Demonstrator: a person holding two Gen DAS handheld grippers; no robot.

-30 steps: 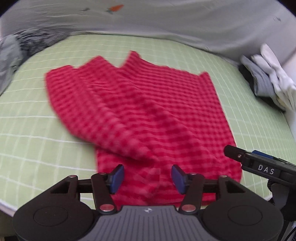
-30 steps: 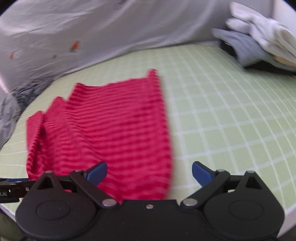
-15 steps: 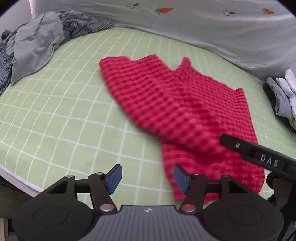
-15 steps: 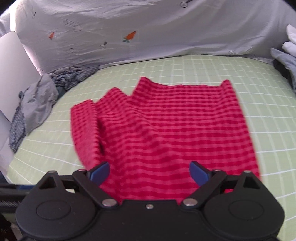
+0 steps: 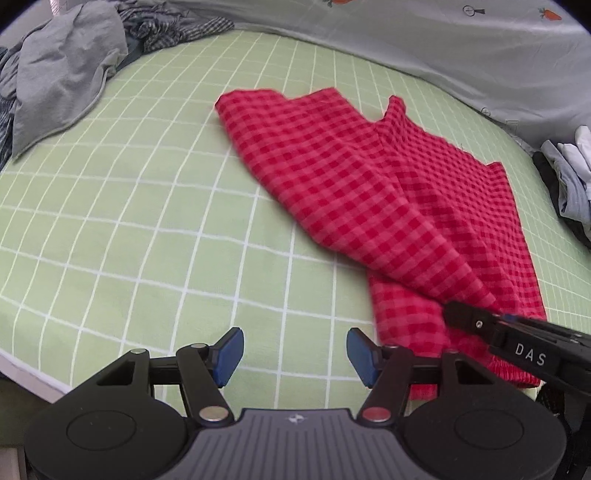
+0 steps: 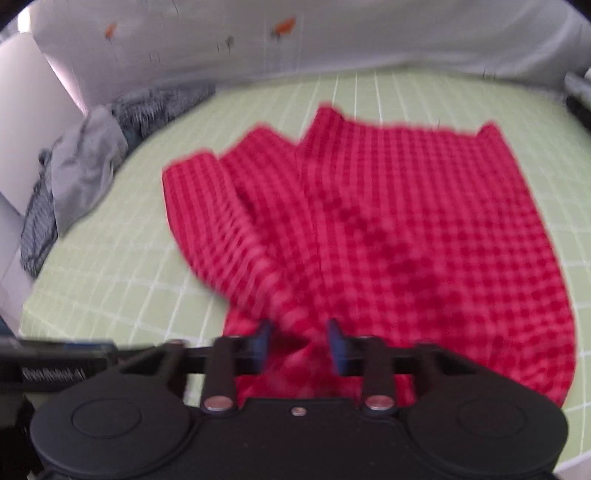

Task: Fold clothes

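- The left wrist view looks steeply down along its own left gripper (image 5: pixel 294 354), close above the near edge of the green checked bed sheet (image 5: pixel 147 229), facing toward 12 o'clock.
- The right wrist view looks down just as close, over the right gripper (image 6: pixel 297 341), and is blurred.
- Both views share the red checked cloth (image 5: pixel 388 192) (image 6: pixel 406 221), the grey clothes pile (image 5: pixel 66 77) (image 6: pixel 85 166) at 10 o'clock and the carrot-print sheet (image 5: pixel 443 40) (image 6: pixel 332 33) at 12.
- The right gripper enters the left view at 4 o'clock.
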